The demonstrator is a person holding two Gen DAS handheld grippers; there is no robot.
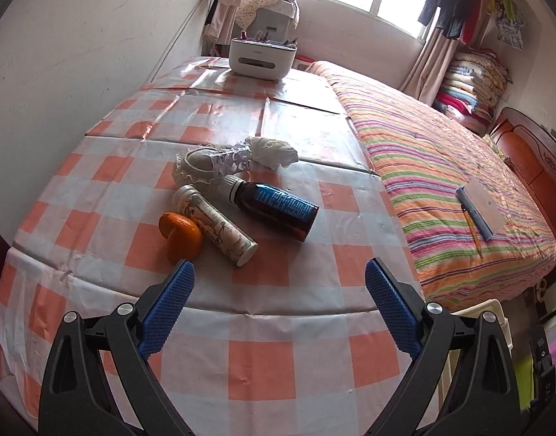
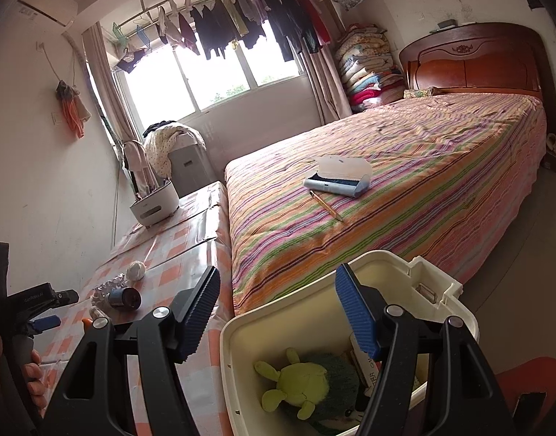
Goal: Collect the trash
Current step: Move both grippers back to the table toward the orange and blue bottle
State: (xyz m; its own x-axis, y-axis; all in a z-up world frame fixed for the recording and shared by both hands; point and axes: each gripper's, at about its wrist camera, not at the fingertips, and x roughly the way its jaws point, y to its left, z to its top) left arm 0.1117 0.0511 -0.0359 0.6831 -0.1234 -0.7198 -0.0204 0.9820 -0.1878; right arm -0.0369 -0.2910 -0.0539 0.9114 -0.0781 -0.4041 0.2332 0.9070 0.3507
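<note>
Trash lies in a cluster on the orange-checked table (image 1: pixel 263 356): an orange peel (image 1: pixel 179 236), a white tube bottle (image 1: pixel 216 225), a dark brown bottle (image 1: pixel 278 207) with a blue label, a clear wrapper (image 1: pixel 212 161) and a crumpled tissue (image 1: pixel 274 150). My left gripper (image 1: pixel 279 272) hangs open just short of them, with nothing between its pads. My right gripper (image 2: pixel 278 290) is open and empty above the rim of a cream bin (image 2: pixel 238 330). In the bin lie a green plush toy (image 2: pixel 296 388) and a small box. The right wrist view also shows the tissue (image 2: pixel 136 270), the dark bottle (image 2: pixel 125 298) and my left gripper (image 2: pixel 41 312).
A white organiser box (image 1: pixel 263 56) stands at the table's far end, by the wall. A striped bed (image 1: pixel 441 167) runs along the table's right side, with a blue pencil case (image 2: pixel 338 176) and a pencil (image 2: pixel 327 205) on it. The bin (image 1: pixel 496 312) stands off the table's right corner.
</note>
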